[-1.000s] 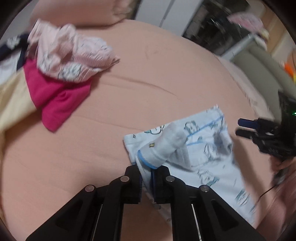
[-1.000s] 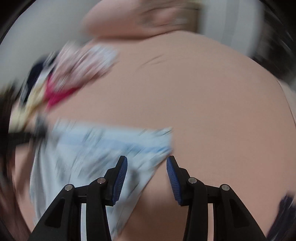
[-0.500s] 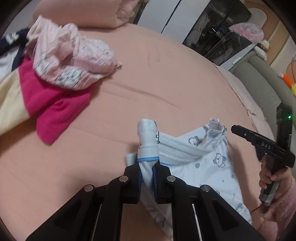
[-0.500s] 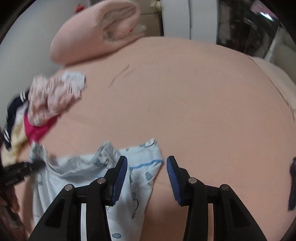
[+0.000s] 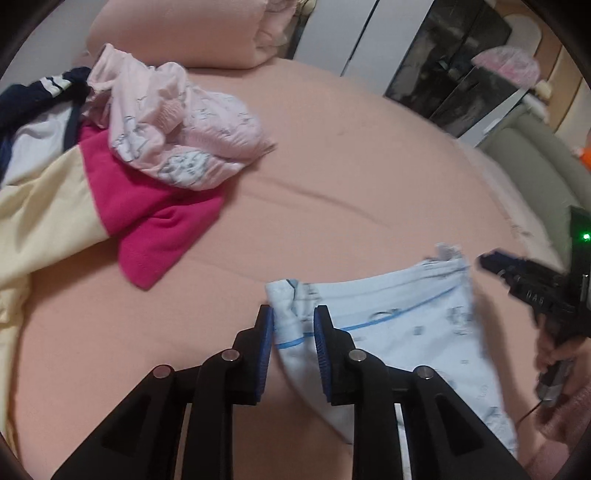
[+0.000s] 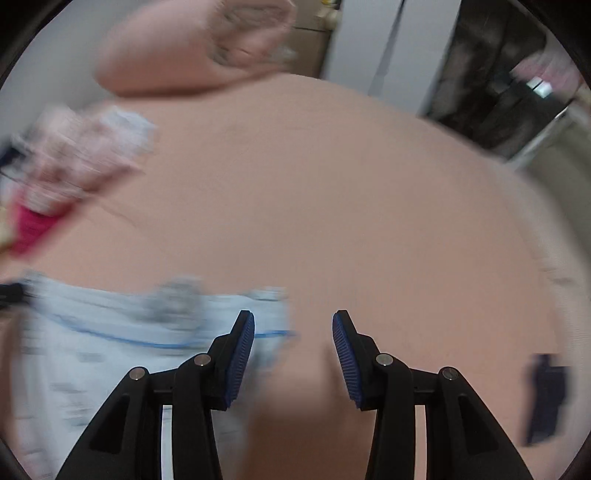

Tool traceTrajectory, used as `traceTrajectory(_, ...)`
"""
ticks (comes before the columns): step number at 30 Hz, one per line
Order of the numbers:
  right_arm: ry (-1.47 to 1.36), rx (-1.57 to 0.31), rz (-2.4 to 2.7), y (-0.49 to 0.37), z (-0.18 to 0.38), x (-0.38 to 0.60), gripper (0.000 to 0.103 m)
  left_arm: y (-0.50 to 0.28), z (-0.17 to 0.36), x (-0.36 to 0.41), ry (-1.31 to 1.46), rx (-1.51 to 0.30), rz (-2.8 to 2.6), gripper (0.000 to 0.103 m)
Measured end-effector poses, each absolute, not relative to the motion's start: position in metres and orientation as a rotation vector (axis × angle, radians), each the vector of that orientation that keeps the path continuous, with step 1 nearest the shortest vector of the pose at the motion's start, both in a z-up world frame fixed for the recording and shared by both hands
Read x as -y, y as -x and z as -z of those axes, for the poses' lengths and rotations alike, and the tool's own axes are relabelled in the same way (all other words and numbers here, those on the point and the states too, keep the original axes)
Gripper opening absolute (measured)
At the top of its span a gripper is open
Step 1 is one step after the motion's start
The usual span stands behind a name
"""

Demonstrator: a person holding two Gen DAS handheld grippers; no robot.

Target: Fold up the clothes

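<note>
The left gripper [image 5: 293, 325] sits nearest in its own view, jaws opening, with the near-left corner of the blue garment [image 5: 399, 332] between its blue pads [image 5: 265, 354]; a gap shows on the right pad's side, so the cloth is no longer pinched. The garment is pale blue with small prints and a darker blue line across it. It lies flat on the pink bed [image 5: 332, 166], spreading to the right and toward the near edge of the view.

At the garment's far-right corner is the right gripper [image 5: 491, 260], held by a hand [image 5: 561, 354] in a pink sleeve. In its own blurred view the right gripper [image 6: 293, 332] stands open, nothing between its pads; the garment's edge [image 6: 110, 332] lies to the left, partly behind the left finger, with bare sheet under the gap.

Farther off, to the left, is a pile of clothes: a magenta piece [image 5: 155, 221] nearest, a cream one [image 5: 40, 214] at the left edge, a pink printed one [image 5: 177, 125] on top, and a navy-and-white one [image 5: 33, 107] behind. Beyond them a rolled pink quilt [image 5: 177, 33] lies at the far end of the bed.

At the right, a dark item [image 6: 546, 398] rests on the sheet, too blurred to tell.
</note>
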State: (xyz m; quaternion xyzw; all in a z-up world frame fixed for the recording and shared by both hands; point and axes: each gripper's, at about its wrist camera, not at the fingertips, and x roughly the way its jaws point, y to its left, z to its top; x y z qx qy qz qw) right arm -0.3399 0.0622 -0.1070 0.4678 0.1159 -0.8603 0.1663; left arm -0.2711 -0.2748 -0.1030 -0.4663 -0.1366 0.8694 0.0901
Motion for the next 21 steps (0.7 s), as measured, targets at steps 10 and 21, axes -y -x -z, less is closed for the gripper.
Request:
traceTrajectory(10, -1.397, -0.381, 2.149, 0.343, 0.145, -0.034, 0.01, 0.279, 0.126, 0.267, 1.468, 0.42, -2.528, 0.02)
traceTrajectory(21, -1.4, -0.219, 2.303, 0.35, 0.117, -0.065, 0.027, 0.278, 0.112, 0.256, 1.426, 0.354, -2.524, 0.01)
